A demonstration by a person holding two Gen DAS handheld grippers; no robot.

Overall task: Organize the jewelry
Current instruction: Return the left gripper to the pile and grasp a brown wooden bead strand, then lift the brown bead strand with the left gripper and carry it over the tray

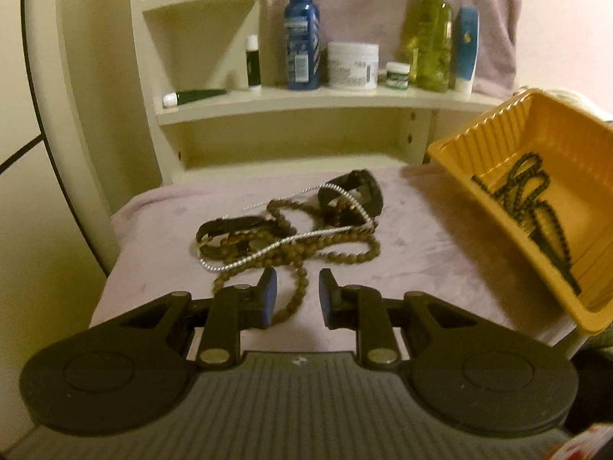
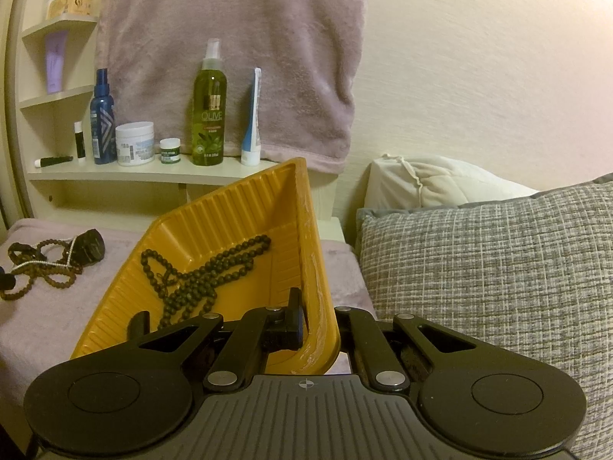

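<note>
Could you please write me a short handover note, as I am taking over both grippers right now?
Right gripper: shut on the rim of the yellow tray, holding it tilted above the pink cloth.
Left gripper: jaws slightly apart and empty, just short of the jewelry pile; one loop of the brown bead necklace lies between the fingers, not gripped.
Done: one dark bead necklace is in the tray.
Left: the pile on the cloth, namely the brown bead necklace, a silver chain and two black watches, all tangled together.
</note>
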